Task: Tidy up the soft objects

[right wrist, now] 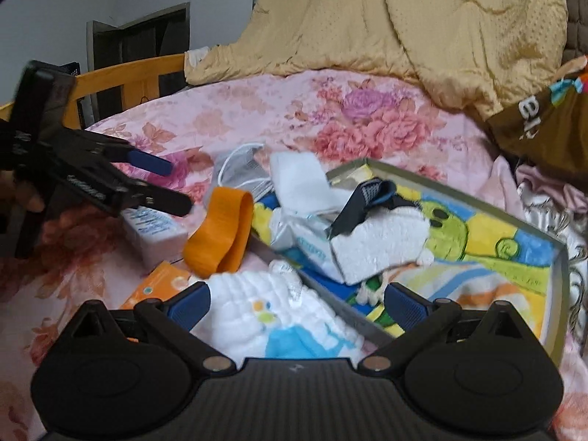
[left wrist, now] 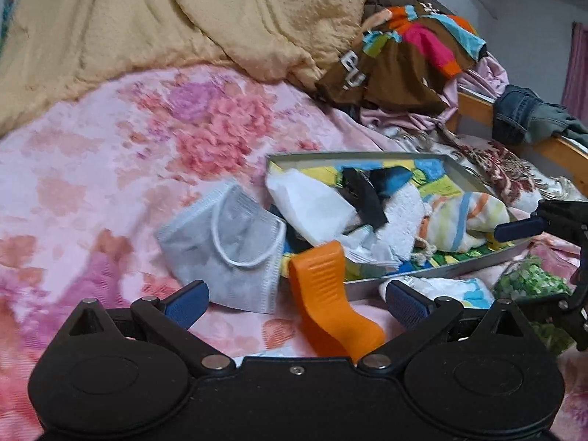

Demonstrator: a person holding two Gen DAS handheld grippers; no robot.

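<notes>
A flat tray [left wrist: 466,178] with a cartoon lining lies on the bed. It holds a white tissue pack [left wrist: 312,202], a black sock [left wrist: 362,193], a white towel [left wrist: 400,209] and a striped cloth [left wrist: 470,217]. A grey face mask [left wrist: 228,246] lies left of the tray. An orange band [left wrist: 327,294] lies at the tray's near corner, between the spread fingers of my open left gripper [left wrist: 297,303] without touching them. My right gripper [right wrist: 297,307] is open over a white and blue cloth [right wrist: 279,316] beside the tray [right wrist: 558,268]. The orange band [right wrist: 220,235] is beyond it.
The bed has a pink floral sheet [left wrist: 110,183]. A beige quilt [left wrist: 183,18] is piled at the back and clothes [left wrist: 404,47] at the right. A wooden bed rail [right wrist: 128,77] runs behind. A small tissue packet [right wrist: 154,228] and an orange packet [right wrist: 158,286] lie left of the tray.
</notes>
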